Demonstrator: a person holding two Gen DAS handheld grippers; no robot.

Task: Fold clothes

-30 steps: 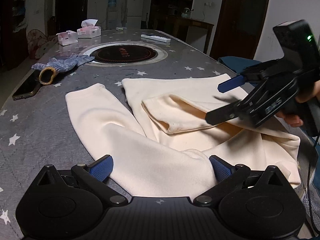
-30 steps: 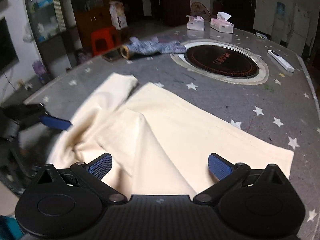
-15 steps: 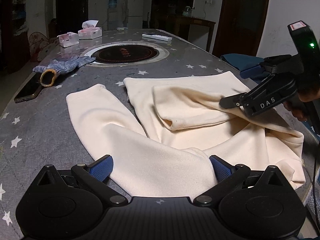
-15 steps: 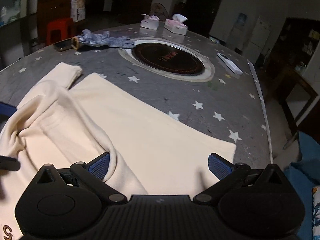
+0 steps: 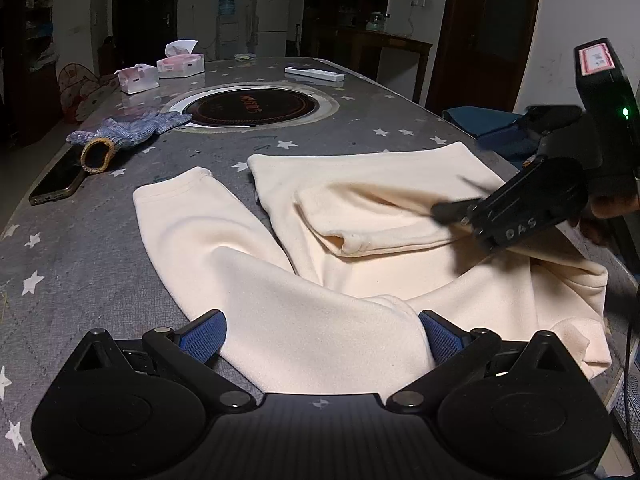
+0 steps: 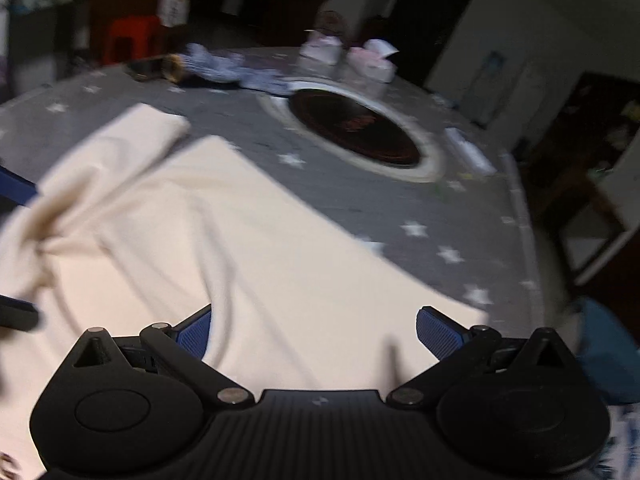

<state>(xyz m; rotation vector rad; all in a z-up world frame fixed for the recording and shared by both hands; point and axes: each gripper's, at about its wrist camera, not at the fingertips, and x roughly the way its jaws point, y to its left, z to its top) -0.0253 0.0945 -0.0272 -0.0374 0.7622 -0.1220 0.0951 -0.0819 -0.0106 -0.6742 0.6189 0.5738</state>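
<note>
- The right wrist view is coming through smeared with motion blur, so the far items on the worktop (image 6: 360,208) are hard to make out there.
- The near edge of the cream sweatshirt (image 5: 360,240) is disappearing behind the body of the left hand-held gripper (image 5: 322,334), and its far right side is slipping off the worktop edge.
- Only the left wrist view is showing the right hand-held gripper (image 5: 448,210) from outside, with a hand (image 5: 608,208) partly hidden behind it; its fingers are appearing as one dark blurred tip over the folded-in sleeve (image 5: 360,224).
- From its own camera, the right hand-held gripper (image 6: 314,330) is showing its blue pads wide apart, with flat sweatshirt (image 6: 260,248) cloth lying between and beyond them.
- The left hand-held gripper's pads are also standing apart, straddling the other sleeve (image 5: 224,240), which is stretching away towards the glove (image 5: 124,136) and phone (image 5: 56,182).
- The sweatshirt is lying on the near half of the worktop, short of the round black hob (image 5: 252,106).
</note>
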